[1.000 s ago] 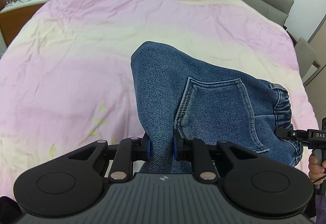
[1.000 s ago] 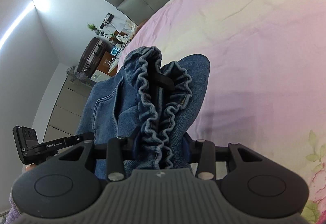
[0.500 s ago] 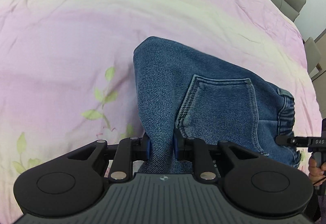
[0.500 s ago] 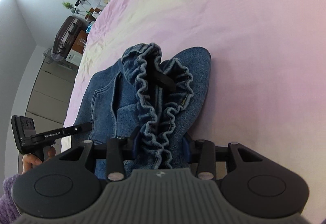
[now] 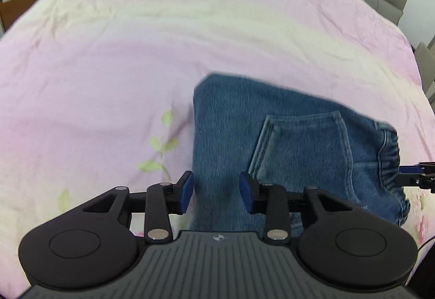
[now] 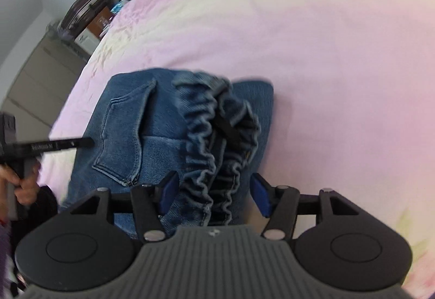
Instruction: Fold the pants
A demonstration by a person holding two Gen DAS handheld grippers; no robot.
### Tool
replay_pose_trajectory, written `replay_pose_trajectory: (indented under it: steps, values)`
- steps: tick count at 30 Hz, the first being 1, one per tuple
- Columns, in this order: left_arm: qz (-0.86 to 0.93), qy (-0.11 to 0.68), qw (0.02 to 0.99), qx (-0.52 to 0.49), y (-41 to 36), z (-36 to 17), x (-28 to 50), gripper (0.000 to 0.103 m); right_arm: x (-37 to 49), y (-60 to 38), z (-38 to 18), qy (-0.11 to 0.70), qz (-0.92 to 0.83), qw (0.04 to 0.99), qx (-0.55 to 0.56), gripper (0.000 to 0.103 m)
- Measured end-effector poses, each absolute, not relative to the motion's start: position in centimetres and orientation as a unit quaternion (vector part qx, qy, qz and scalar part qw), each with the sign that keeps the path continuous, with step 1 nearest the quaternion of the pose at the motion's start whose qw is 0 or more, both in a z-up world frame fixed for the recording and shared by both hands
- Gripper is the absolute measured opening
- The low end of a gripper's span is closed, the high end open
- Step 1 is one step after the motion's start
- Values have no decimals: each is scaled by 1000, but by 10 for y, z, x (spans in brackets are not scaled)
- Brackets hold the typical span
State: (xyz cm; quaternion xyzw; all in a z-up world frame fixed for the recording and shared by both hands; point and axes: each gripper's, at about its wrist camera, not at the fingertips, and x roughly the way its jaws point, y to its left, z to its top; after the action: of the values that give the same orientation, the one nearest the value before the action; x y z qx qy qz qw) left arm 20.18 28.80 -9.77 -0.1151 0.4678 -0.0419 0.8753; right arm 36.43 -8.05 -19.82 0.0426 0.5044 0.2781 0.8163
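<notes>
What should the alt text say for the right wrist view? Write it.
The open right gripper straddles the ruffled elastic waistband of folded blue denim pants lying on a pink bedspread. The left gripper reaches in from the left.

One pair of folded denim pants (image 5: 272,136) lies on the bed (image 5: 136,54), showing one back pocket (image 5: 301,146) and one gathered elastic waistband (image 6: 214,141). Two hand-held grippers are present: the left hand-held gripper (image 5: 216,191) and the right hand-held gripper (image 6: 214,194).
</notes>
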Motion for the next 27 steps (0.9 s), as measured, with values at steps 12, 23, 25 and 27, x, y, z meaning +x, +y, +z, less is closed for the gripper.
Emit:
replay_pose_trajectory:
  steps: [12, 23, 25, 27]
  values:
    - [-14, 440, 887, -137, 288, -114, 257, 22, 405, -22, -184, 435, 306, 843, -75, 8]
    - [21, 504, 853, -134, 293, -157, 290, 12, 445, -7, -234, 461, 285, 837, -83, 6]
    - [32, 500, 856, -127, 292, -146, 284, 12, 443, -7, -227, 461, 287, 836, -83, 6]
    - [43, 486, 866, -109, 290, -132, 272, 13, 434, -14, -213, 453, 294, 839, -73, 10]
